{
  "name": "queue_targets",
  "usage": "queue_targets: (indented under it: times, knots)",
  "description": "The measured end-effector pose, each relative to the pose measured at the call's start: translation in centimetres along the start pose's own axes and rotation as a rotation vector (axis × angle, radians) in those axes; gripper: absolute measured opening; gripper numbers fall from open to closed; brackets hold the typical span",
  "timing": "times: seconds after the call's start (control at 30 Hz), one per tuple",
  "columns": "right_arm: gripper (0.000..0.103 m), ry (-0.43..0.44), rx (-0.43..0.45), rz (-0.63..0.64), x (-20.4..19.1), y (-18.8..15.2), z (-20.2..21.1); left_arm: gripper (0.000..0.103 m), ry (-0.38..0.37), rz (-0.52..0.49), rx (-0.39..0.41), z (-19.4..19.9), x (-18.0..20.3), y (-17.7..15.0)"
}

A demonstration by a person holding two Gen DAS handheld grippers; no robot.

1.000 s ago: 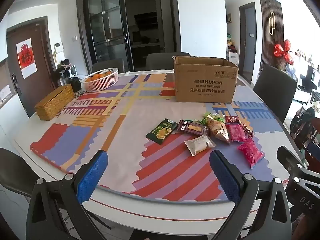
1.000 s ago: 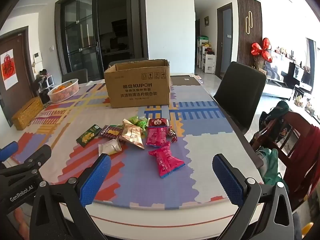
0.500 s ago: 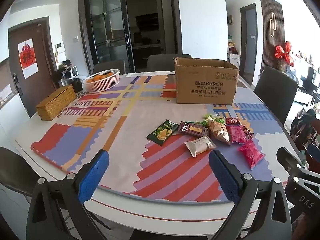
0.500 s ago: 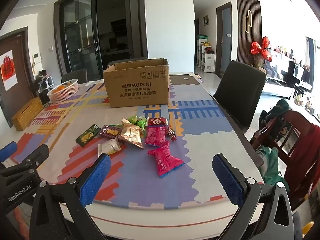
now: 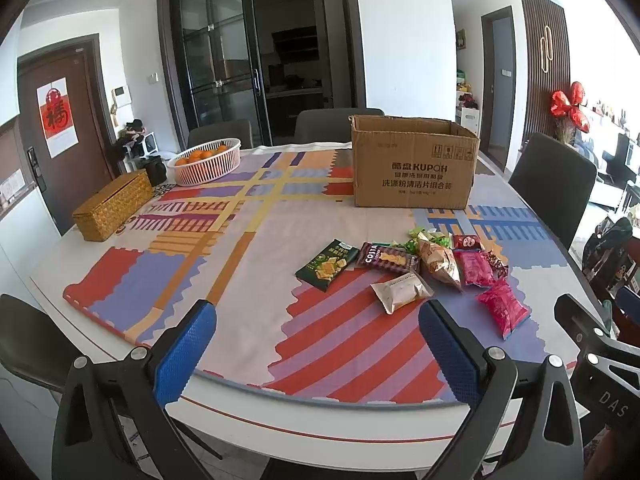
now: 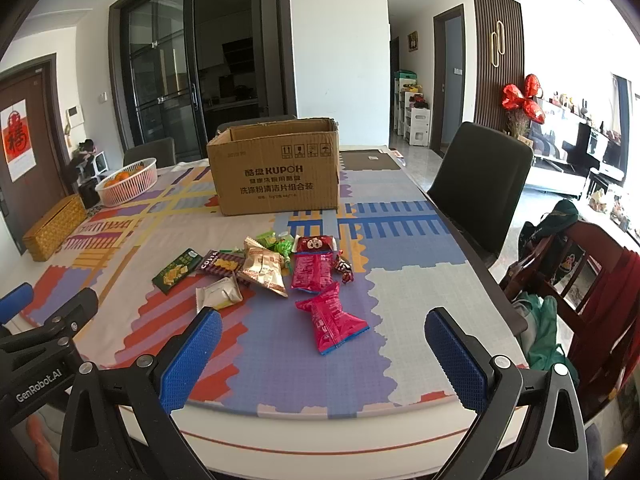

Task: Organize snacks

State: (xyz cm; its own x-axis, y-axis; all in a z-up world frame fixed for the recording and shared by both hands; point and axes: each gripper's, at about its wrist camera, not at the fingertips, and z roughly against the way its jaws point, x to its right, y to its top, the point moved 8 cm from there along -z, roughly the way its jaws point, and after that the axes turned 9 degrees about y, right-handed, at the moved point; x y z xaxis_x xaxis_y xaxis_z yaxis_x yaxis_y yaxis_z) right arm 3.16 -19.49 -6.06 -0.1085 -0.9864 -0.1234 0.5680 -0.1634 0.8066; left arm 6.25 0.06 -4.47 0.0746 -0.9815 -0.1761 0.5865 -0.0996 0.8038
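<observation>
Several snack packets lie in a loose group on the table mat: a green packet point(image 5: 327, 264), a dark Costa packet point(image 5: 387, 257), a beige packet point(image 5: 401, 291), a gold packet point(image 6: 264, 270) and pink packets point(image 6: 331, 319). An open cardboard box point(image 5: 414, 162) stands behind them; it also shows in the right wrist view point(image 6: 276, 172). My left gripper point(image 5: 320, 350) is open and empty over the near table edge. My right gripper point(image 6: 324, 356) is open and empty, just in front of the nearest pink packet.
A white basket of oranges point(image 5: 206, 161) and a woven box point(image 5: 113, 211) sit at the far left of the table point(image 5: 312, 420). Dark chairs point(image 6: 482, 188) stand around it. A red wooden chair with clothes point(image 6: 576, 280) is at the right.
Both grippers have moved slightly forward toward the snacks. Both stay open and empty.
</observation>
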Motion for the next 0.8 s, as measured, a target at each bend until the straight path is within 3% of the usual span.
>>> queue_targets:
  times: [0.8]
  knots:
    - [0.103,0.002,-0.001,-0.001,0.14,0.0,-0.2,0.103,-0.005,0.001,0.003,0.05,0.0,0.03]
